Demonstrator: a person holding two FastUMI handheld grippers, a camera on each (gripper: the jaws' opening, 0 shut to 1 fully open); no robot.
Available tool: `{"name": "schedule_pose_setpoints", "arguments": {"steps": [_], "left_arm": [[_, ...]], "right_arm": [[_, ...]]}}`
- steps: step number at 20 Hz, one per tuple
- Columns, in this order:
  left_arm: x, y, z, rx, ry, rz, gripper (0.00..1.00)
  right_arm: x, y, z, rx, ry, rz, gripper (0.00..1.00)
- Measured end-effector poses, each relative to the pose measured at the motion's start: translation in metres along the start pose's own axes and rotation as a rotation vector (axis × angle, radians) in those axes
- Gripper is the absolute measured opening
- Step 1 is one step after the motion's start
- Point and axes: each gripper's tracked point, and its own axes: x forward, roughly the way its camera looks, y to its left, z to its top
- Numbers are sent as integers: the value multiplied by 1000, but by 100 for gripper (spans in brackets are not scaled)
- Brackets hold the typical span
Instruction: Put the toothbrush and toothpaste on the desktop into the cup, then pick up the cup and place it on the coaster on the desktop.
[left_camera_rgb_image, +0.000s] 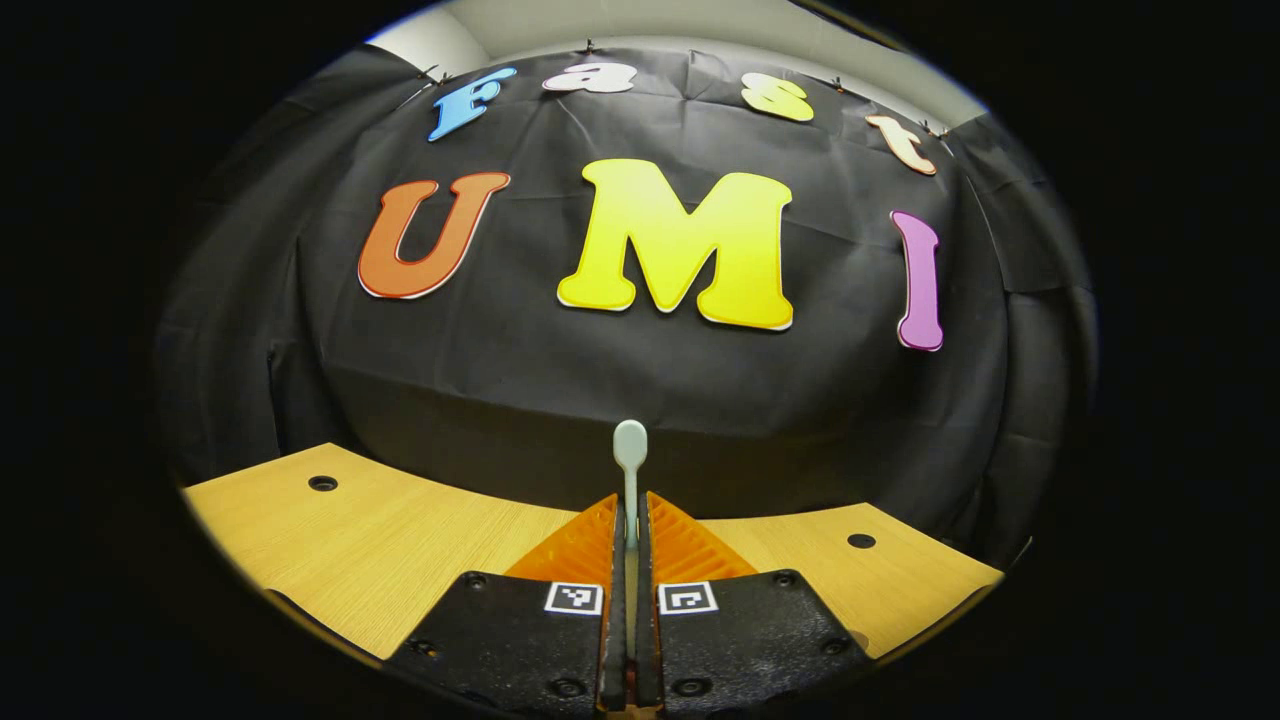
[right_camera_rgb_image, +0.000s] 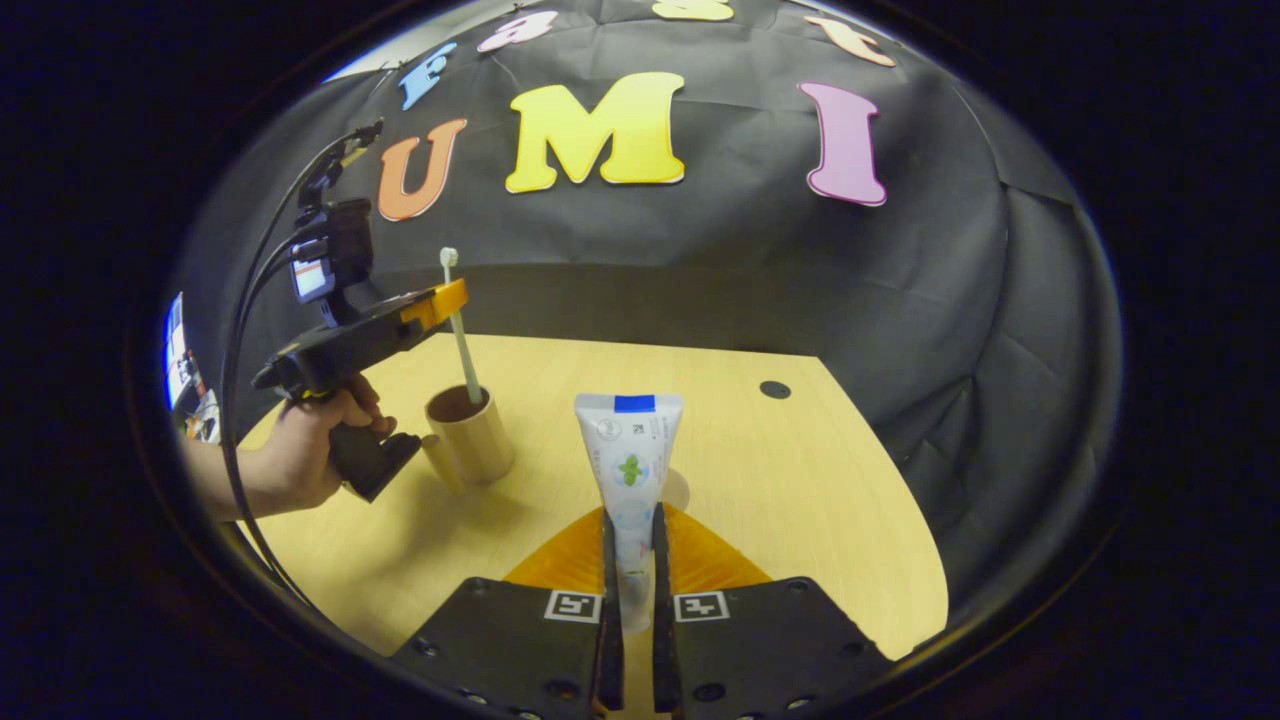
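Note:
In the left gripper view, my left gripper (left_camera_rgb_image: 631, 530) is shut on a pale toothbrush (left_camera_rgb_image: 630, 448), whose rounded end sticks out past the fingertips. The right gripper view shows that same left gripper (right_camera_rgb_image: 443, 300) held by a hand (right_camera_rgb_image: 300, 460) above a tan cup (right_camera_rgb_image: 468, 432). The toothbrush (right_camera_rgb_image: 462, 350) hangs nearly upright with its lower end inside the cup. My right gripper (right_camera_rgb_image: 630, 535) is shut on a white toothpaste tube (right_camera_rgb_image: 630, 450), held above the table to the right of the cup. A small round pale patch (right_camera_rgb_image: 682, 490), partly hidden behind the tube, may be the coaster.
The wooden table (right_camera_rgb_image: 800, 480) has a dark hole (right_camera_rgb_image: 775, 389) near its far right corner, and two holes (left_camera_rgb_image: 322, 483) (left_camera_rgb_image: 861, 541) in the left gripper view. Black cloth walls stand close behind the table. Cables (right_camera_rgb_image: 262, 270) trail from the left gripper.

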Motion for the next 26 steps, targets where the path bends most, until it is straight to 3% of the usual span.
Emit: {"name": "schedule_pose_setpoints", "arguments": {"steps": [2, 3, 6, 13, 14, 19, 26], "left_arm": [[-1, -1, -4, 0, 8, -8, 5], [0, -2, -6, 3, 16, -21, 9], [-9, 2, -12, 33, 27, -14, 68], [-35, 16, 2, 43, 23, 18, 80], [-41, 21, 5, 40, 25, 31, 94], [-83, 54, 21, 53, 43, 100, 97], [-129, 102, 40, 107, 72, 189, 97]], "right_arm": [[0, 2, -1, -2, 3, 3, 11], [0, 4, -1, -5, 2, 6, 11], [0, 10, -1, -9, 1, 16, 11], [1, 30, 15, -8, -38, 54, 11], [3, 36, 21, -10, -53, 65, 12], [22, 76, 58, -21, -135, 147, 11], [72, 166, 131, -66, -330, 290, 11]]}}
